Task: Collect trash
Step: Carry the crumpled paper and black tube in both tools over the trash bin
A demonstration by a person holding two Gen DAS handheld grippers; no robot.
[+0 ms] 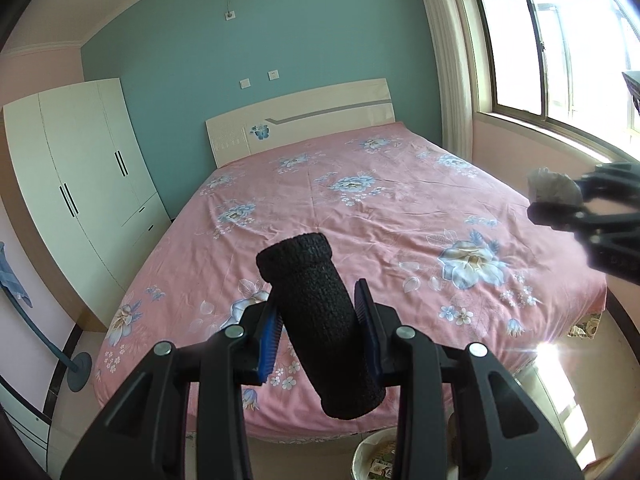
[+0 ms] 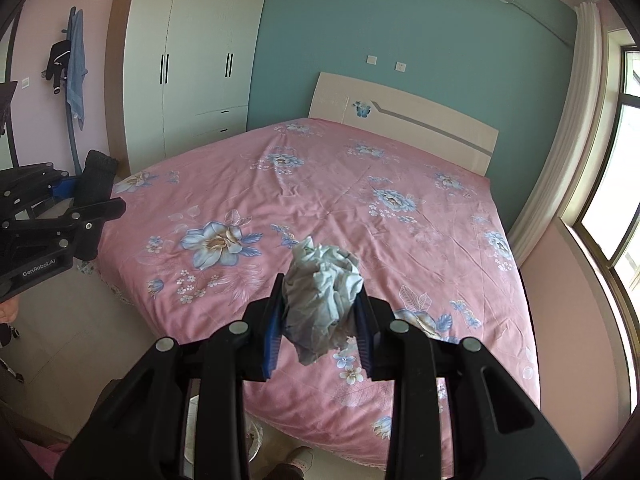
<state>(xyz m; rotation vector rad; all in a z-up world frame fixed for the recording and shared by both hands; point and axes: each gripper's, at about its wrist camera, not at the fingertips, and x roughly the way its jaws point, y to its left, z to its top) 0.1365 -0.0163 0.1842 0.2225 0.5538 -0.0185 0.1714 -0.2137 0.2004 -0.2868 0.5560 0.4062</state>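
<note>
In the left wrist view, the left gripper [image 1: 320,320] was clamped on a black knit sock [image 1: 320,320] held above the bed [image 1: 400,208]. The sock sat tilted between the pads and could have slid out short of the waste bin [image 1: 370,458] at the bed's foot.

In the right wrist view, the right gripper [image 2: 320,320] pinched a crumpled paper ball [image 2: 322,300]; a loose wad might have sprung free. "GenRobot.AI" was printed on the left gripper's body.

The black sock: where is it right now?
The black sock is clamped in the left hand-held gripper, above the foot of the pink bed, with the trash bin just below.
</note>
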